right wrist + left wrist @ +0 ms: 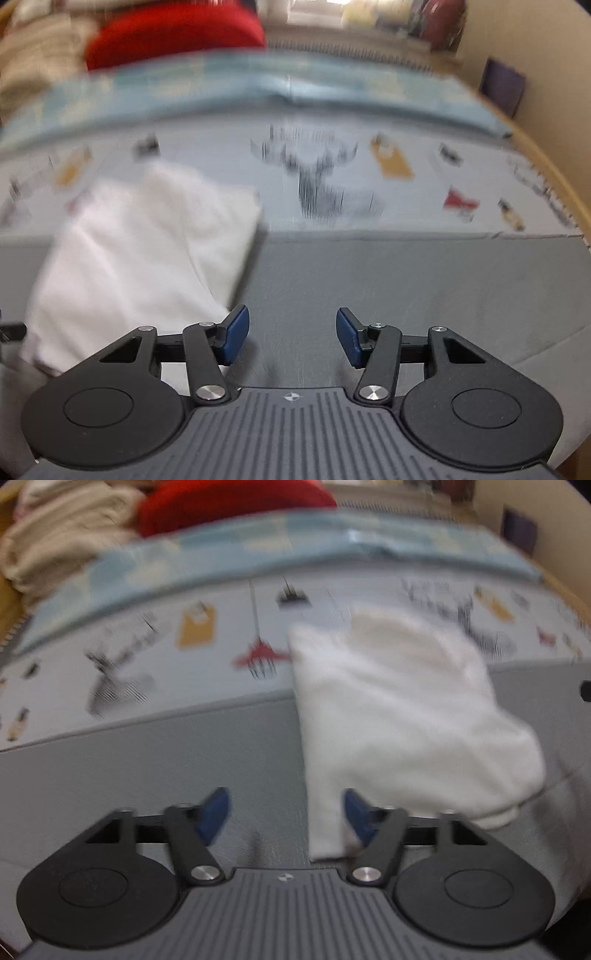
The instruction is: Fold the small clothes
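Observation:
A small white garment (399, 716) lies folded on the grey surface, its far part over the printed mat. In the left wrist view it lies ahead and to the right, and its near corner reaches in between the open blue fingers of my left gripper (286, 818). In the right wrist view the same garment (140, 251) lies to the left of my right gripper (291, 339), which is open and empty over bare grey surface. The garment's near edge lies beside the right gripper's left finger (236, 336). Both views are motion-blurred.
A printed play mat (147, 657) with pictures covers the far half of the surface, with a light blue border (258, 88) beyond it. A red item (229, 506) and a heap of cream fabric (62, 531) lie at the far left. A beige wall (554, 74) stands to the right.

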Motion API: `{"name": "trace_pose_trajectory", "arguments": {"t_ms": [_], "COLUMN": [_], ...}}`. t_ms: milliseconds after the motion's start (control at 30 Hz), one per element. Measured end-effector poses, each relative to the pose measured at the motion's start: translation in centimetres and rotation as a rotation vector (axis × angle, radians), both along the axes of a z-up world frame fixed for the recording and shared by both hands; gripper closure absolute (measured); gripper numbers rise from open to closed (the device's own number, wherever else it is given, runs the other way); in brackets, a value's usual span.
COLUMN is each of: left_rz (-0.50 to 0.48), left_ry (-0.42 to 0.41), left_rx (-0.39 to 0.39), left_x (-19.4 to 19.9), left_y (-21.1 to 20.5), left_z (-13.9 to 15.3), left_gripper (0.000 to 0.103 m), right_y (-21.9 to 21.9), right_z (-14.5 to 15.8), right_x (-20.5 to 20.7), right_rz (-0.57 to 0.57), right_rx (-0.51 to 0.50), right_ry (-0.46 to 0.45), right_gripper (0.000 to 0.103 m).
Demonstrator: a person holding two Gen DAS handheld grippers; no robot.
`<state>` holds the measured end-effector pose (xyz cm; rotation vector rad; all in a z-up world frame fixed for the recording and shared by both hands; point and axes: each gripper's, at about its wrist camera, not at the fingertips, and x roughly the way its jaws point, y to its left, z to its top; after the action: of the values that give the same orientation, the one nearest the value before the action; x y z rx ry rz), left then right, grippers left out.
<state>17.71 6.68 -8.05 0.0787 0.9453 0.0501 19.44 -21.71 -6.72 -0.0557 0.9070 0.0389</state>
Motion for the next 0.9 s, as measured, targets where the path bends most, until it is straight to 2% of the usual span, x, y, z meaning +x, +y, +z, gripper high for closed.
{"name": "trace_pose_trajectory", "arguments": {"t_ms": [133,200,300,400,433,500,567,633,700,767,900], "left_rz": [-0.002,0.007,0.013,0.029,0.033,0.008,0.009,0.046,0.057,0.024,-0.010], "left_ry": [-0.098,-0.137,-0.187,-0.235,-0.252,-0.304,-0.342,-0.308,-0.256,-0.223,-0.198], "left_rx": [0.003,0.005,-0.028,-0.029,-0.025,-0.036,-0.080,-0.134,-0.154,-0.127,-0.050], "left_x": [-3.0,-4.9,-7.9,-11.0,-11.9,-13.6,-14.8,-15.3,-15.1,-14.8,-14.2], "left_y": [-0.5,-0.9,-1.4,-2.0,-2.2,-2.6,-2.6,-2.5,-2.9,-3.9,-5.6], "left_z": [4.2,5.8,7.1,7.1,6.9,7.6,7.9,7.4,6.6,5.8,4.3], "left_gripper": [0.015,0.013,0.013,0.012,0.012,0.012,0.009,0.000,0.001,0.001,0.001], "right_y": [-1.0,-1.5,-1.9,-1.9,-1.8,-1.1,-0.4,0.2,0.8,0.9,0.9], "right_z": [4.5,5.5,5.8,5.9,6.1,5.9,5.5,5.1,5.0,4.9,4.4], "right_x": [-4.3,-6.5,-10.3,-12.9,-13.8,-14.8,-15.3,-15.5,-15.7,-15.6,-15.1], "right_rz": [-0.008,-0.014,-0.020,-0.041,-0.029,-0.003,0.021,0.056,0.075,0.073,0.042], "right_rx": [0.098,0.134,0.171,0.216,0.236,0.208,0.170,0.141,0.104,0.092,0.135], "right_ry": [-0.137,-0.180,-0.215,-0.227,-0.249,-0.256,-0.238,-0.223,-0.226,-0.223,-0.178], "right_gripper": [0.034,0.027,0.025,0.023,0.018,0.015,0.015,0.015,0.015,0.015,0.015]}}
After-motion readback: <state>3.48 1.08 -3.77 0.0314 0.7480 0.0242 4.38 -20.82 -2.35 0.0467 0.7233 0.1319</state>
